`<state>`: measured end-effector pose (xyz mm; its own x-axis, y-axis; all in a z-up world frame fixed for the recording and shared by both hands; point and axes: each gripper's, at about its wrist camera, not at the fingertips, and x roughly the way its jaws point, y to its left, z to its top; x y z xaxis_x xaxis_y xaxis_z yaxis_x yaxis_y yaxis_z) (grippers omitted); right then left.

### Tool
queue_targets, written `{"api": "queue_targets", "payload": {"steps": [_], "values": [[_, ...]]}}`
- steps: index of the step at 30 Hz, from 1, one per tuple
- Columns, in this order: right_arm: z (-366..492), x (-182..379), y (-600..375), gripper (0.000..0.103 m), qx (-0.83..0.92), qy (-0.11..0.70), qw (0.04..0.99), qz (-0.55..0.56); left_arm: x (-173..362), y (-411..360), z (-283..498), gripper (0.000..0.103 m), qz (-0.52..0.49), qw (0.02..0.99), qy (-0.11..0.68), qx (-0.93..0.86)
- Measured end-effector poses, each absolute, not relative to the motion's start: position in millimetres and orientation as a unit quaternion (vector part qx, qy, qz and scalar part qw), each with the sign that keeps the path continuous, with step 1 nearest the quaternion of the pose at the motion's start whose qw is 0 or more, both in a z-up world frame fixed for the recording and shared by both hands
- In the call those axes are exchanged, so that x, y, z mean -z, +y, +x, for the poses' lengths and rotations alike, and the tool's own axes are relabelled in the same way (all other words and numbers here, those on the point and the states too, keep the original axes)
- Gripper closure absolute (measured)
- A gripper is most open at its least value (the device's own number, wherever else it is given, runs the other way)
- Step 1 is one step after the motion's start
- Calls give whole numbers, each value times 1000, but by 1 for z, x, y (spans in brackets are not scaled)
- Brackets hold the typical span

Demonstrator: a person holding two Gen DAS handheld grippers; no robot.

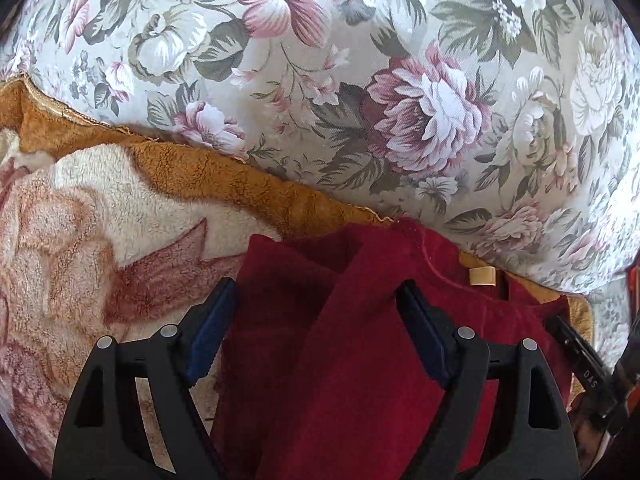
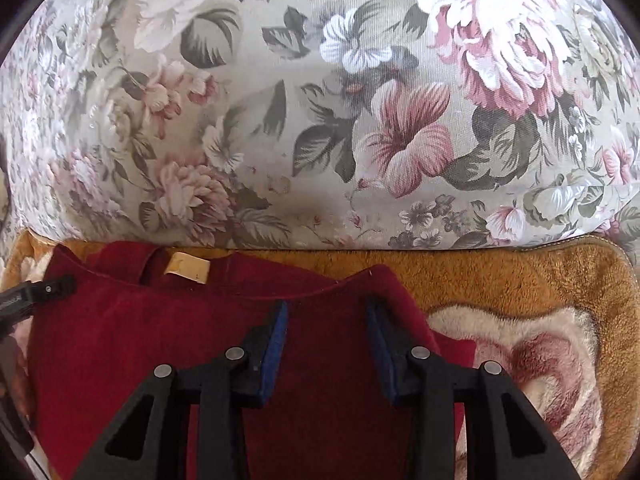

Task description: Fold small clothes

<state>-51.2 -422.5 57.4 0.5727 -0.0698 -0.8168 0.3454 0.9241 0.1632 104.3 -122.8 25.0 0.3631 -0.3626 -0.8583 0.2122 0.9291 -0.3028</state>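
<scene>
The dark red fleece top [image 2: 132, 344], soft, light and floppy, wants pinching at its shoulders either side of the neck label [image 2: 188, 270]; both the left hand-held gripper [image 1: 316, 328] and right hand-held gripper [image 2: 327, 344] gape over it, gripping nothing.

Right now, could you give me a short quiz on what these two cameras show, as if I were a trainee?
1. True or false: the dark red garment lies on a plush blanket.
2. What colour are the pads on the left gripper fingers? A green, B blue, C white.
3. What small pale thing sits at the garment's neckline?

Key:
1. True; the blanket is tan and cream, in front of the flowered upholstery.
2. B.
3. A beige label. Both the left gripper and the right gripper stand open over the garment.
</scene>
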Motion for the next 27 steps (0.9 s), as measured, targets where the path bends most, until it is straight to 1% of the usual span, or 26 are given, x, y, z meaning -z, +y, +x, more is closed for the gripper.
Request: {"api": "queue_targets", "payload": {"steps": [3,6,9,15,19,22,24,25,26,27], "values": [[-61,-77,-403,64,47,420,889,177,-39,-103,93,21,-95,822,534,171],[-50,-93,-367,62,-38,410,897,161,-53,-80,69,21,-108,827,526,169],[-27,-101,-328,61,-86,396,905,133,-59,-66,44,21,-105,837,513,161],[29,-93,-271,57,-132,405,903,58,-44,-56,19,21,-84,847,505,143],[54,-74,-246,57,-138,424,895,-6,-28,-52,25,21,-112,833,519,157],[75,-56,-241,57,-153,443,883,2,-29,-52,28,21,-95,839,513,158],[80,-50,-241,69,-172,447,878,10,-33,-49,28,21,-93,846,501,156],[80,-49,-240,89,-168,447,879,5,-35,-46,28,21,-99,847,498,158],[80,-51,-241,99,-167,444,881,9,-36,-43,29,21,-105,847,496,159],[78,-55,-243,99,-166,435,885,16,-37,-40,30,21,-112,847,494,159]]}}
